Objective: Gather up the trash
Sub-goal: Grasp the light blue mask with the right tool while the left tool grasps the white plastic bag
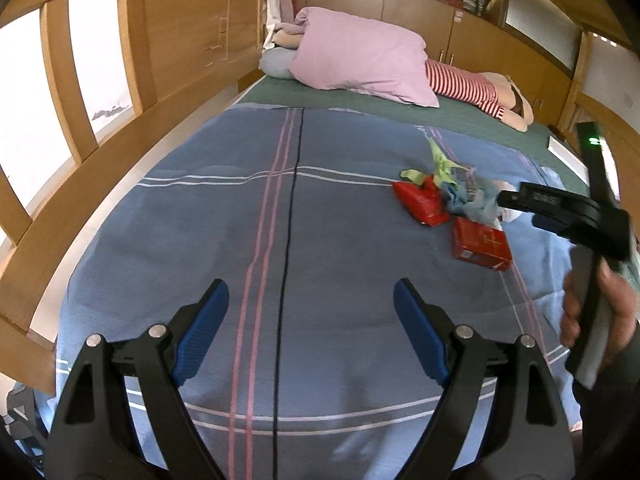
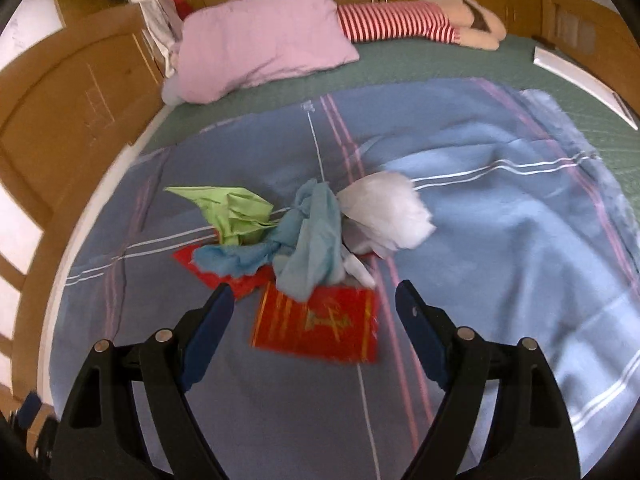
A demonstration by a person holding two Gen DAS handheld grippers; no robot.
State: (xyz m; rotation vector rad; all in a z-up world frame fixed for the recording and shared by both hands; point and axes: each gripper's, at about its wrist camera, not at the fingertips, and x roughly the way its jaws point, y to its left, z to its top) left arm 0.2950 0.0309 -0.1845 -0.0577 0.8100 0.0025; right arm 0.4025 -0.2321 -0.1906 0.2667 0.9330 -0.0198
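Observation:
A pile of trash lies on the blue striped blanket [image 2: 500,240]. It holds a flat red box [image 2: 320,328], a red wrapper [image 2: 216,272], crumpled green paper [image 2: 232,212], blue tissue [image 2: 308,240] and white tissue [image 2: 384,212]. My right gripper [image 2: 314,306] is open, its jaws on either side of the red box just short of the pile. In the left wrist view the pile shows as a red wrapper [image 1: 420,200], a red box [image 1: 480,244], green paper [image 1: 440,164] and blue tissue [image 1: 472,200]. The right gripper [image 1: 504,200] reaches in from the right. My left gripper [image 1: 311,298] is open and empty over bare blanket [image 1: 240,240].
A pink pillow [image 2: 260,44] and a red-and-white striped soft toy [image 2: 400,22] lie at the far end of the bed on a green sheet [image 2: 440,64]. A wooden bed rail [image 1: 100,152] runs along the left. A white flat object [image 2: 580,76] lies at the far right.

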